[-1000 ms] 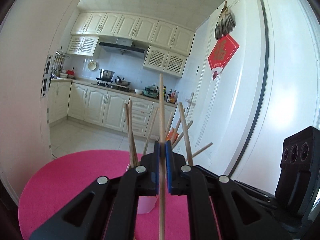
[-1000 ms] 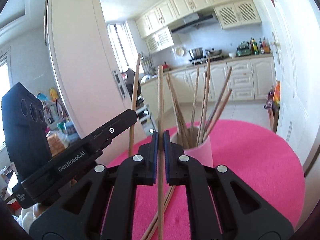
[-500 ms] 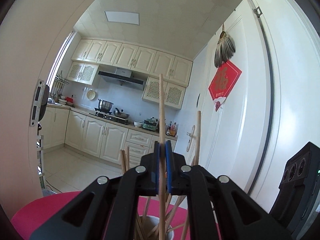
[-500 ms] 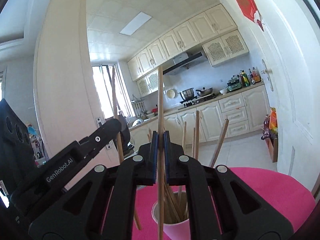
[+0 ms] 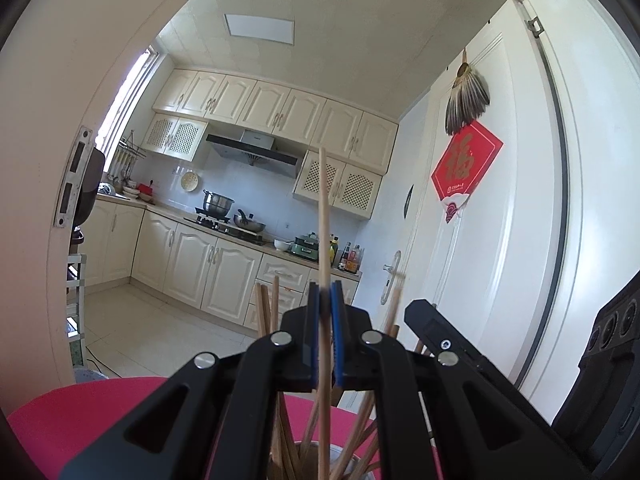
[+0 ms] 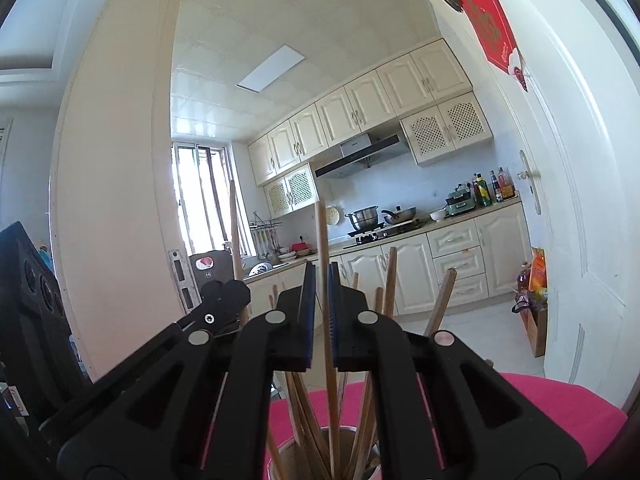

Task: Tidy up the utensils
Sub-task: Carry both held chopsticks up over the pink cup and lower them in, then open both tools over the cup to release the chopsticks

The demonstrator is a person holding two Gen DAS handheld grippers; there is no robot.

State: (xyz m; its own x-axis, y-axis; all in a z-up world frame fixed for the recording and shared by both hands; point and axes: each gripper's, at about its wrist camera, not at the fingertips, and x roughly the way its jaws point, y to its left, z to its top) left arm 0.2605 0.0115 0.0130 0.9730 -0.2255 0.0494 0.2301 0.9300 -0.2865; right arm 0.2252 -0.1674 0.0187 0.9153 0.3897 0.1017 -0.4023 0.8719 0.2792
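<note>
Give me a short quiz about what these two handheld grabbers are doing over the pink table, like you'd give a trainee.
1. True or false: the left gripper is shut on a chopstick.
2. Where does the lower end of the chopstick held upright by the right gripper point?
A. into the cup with the other chopsticks
B. onto the bare pink table
C. at the ceiling
3. Fill in: each gripper holds ___ chopstick.

Key: 1 true; 2 A; 3 one.
</note>
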